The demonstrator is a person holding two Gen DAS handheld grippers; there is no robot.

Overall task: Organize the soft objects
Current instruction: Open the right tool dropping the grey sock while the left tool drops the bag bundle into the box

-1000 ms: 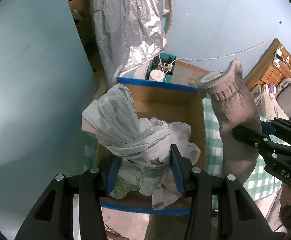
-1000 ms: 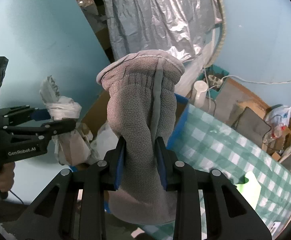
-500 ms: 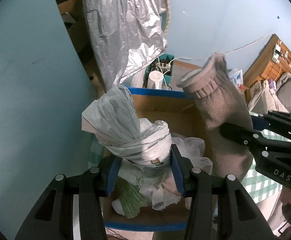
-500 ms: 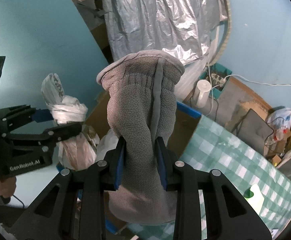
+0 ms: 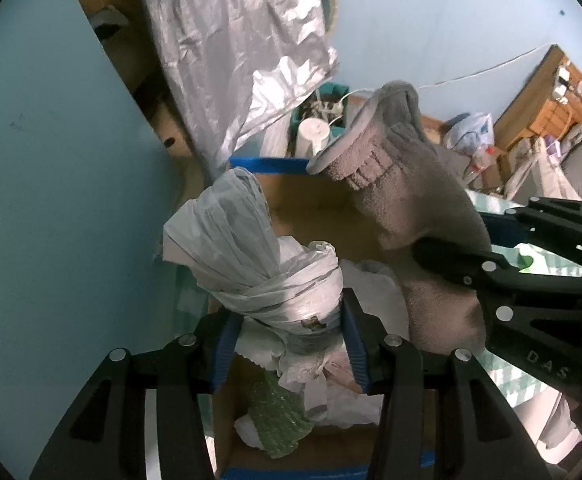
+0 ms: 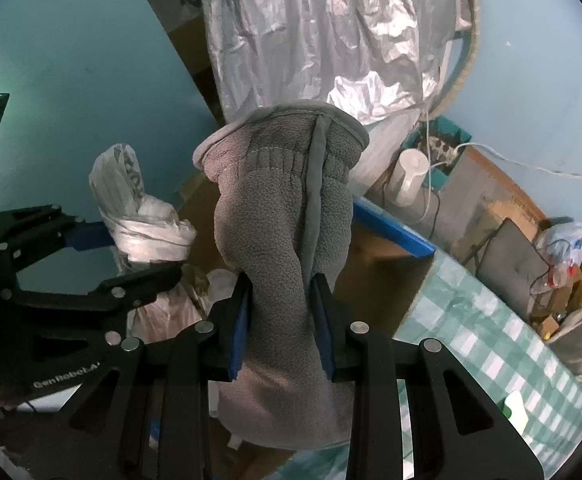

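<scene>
Both grippers are pointing steeply downward over an open cardboard box (image 5: pixel 303 216) edged with blue tape, standing side by side with the left one to the left of the right.

The left gripper (image 5: pixel 289 332) is clamping a knotted white plastic bag (image 5: pixel 251 256) between its blue pads (image 5: pixel 353 344); the pads are pressing the bag's wrapped, bunched waist from either side. The bag's long axis is running along the fingers and away from them, its twisted free end leaning up and slightly to the left beyond the fingertips. Past the fingers, lower in the box, more crumpled white bags (image 5: pixel 375 292) and a green knitted piece (image 5: pixel 279 420) are lying.

The right gripper (image 6: pixel 283 320) is squeezing a grey fleece glove (image 6: pixel 283 208) at its narrowed middle, the pads (image 6: pixel 241 324) denting the fleece on both sides. The glove's long axis is lying along the fingers: its open cuff with the elastic ribbing is standing out beyond the fingertips, facing away from the camera, while the thicker end is hanging back between the finger arms. In the left wrist view the glove is leaning with its cuff over the box's far edge. To the right of the right fingers, a green checked cloth (image 6: pixel 487 344) is covering the surface beside the box.
</scene>
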